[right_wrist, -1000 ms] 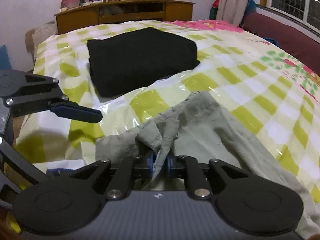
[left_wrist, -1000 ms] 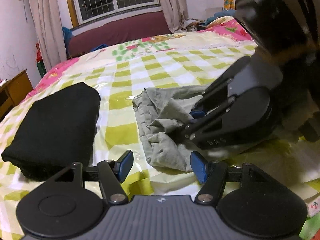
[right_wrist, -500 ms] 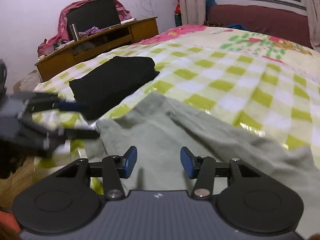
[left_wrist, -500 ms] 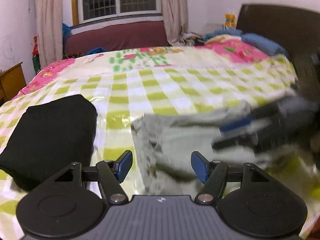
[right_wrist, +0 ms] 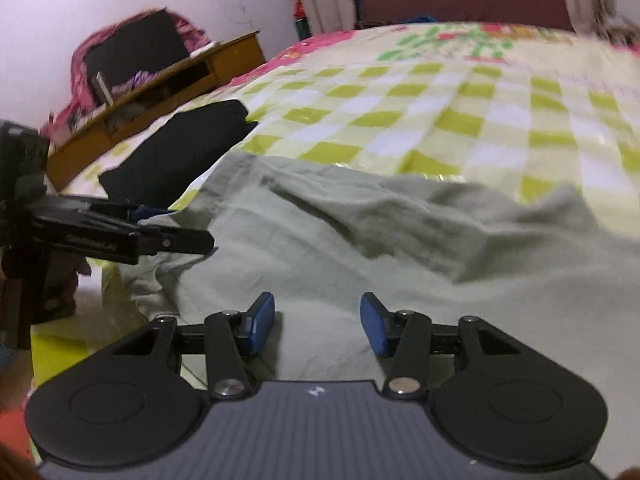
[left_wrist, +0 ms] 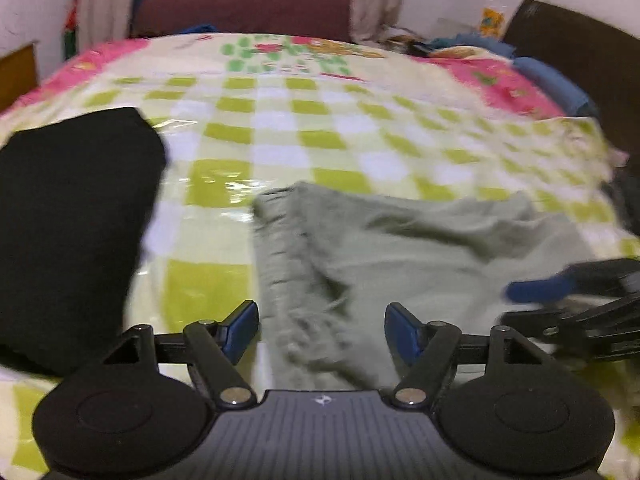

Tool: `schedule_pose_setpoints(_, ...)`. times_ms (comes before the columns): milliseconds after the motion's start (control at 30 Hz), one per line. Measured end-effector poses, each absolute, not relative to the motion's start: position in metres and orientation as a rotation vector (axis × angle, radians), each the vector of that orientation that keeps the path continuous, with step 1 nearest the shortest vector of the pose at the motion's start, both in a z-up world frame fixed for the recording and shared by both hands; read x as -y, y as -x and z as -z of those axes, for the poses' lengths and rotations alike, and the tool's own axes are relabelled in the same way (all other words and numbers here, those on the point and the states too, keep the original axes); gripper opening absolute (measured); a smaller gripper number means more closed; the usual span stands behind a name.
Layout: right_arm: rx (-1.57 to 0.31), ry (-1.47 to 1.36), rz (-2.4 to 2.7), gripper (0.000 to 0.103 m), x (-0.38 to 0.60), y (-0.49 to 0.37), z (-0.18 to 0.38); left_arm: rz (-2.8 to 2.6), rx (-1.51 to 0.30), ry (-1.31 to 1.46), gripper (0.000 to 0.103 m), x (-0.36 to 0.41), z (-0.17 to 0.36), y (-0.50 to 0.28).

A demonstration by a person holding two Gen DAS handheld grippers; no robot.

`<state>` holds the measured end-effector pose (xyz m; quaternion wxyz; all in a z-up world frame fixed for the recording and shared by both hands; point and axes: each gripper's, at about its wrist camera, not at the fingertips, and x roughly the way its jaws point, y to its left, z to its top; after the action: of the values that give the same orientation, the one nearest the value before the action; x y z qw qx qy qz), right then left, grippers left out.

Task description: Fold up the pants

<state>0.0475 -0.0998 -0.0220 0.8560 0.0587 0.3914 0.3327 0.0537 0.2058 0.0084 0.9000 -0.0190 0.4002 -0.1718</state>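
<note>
Grey-green pants (left_wrist: 400, 248) lie crumpled but spread out on the checked bed cover (left_wrist: 280, 128). My left gripper (left_wrist: 321, 328) hovers over the pants' near left edge. Its jaws are opening, and the cloth lies under the gap without the pads pressing on it. In the right wrist view the pants (right_wrist: 360, 240) fill the middle, and my right gripper (right_wrist: 318, 328) stands open just above them, holding nothing. The right gripper (left_wrist: 536, 286) also shows at the right edge of the left wrist view. The left gripper (right_wrist: 176, 240) reaches in from the left of the right wrist view.
A folded black garment (left_wrist: 68, 220) lies left of the pants, also seen as the black garment (right_wrist: 188, 152). A dark headboard (left_wrist: 580, 60) and blue cloth (left_wrist: 560, 84) sit at the right. A cluttered wooden desk (right_wrist: 160, 92) stands beside the bed.
My right gripper let go of the pinched fold of pants and opened. Both grippers swung apart sideways, and the bunched pants now lie flatter and wider.
</note>
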Motion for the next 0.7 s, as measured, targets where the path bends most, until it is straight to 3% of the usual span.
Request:
schedule_pose_setpoints(333,-0.803,-0.203,-0.722,0.049,0.115,-0.050,0.028,0.291,-0.915,0.081,0.082,-0.195,0.008,-0.071)
schedule_pose_setpoints(400,-0.804,-0.209,-0.715,0.049,0.117,-0.049,0.027,0.278,-0.919,0.085,0.071,-0.186,0.005,-0.082)
schedule_pose_setpoints(467,-0.796,-0.213,-0.709,0.050,0.119,-0.048,0.024,0.307,-0.884,0.066,0.052,-0.174,-0.007,-0.078)
schedule_pose_setpoints(500,-0.792,-0.219,-0.704,0.051,0.121,-0.049,0.024,0.319,-0.864,0.043,0.049,-0.169,-0.011,-0.073)
schedule_pose_setpoints(700,-0.798,-0.275,-0.702,0.049,0.129,-0.055,0.025,0.282,-0.915,0.083,0.051,-0.176,0.005,-0.082)
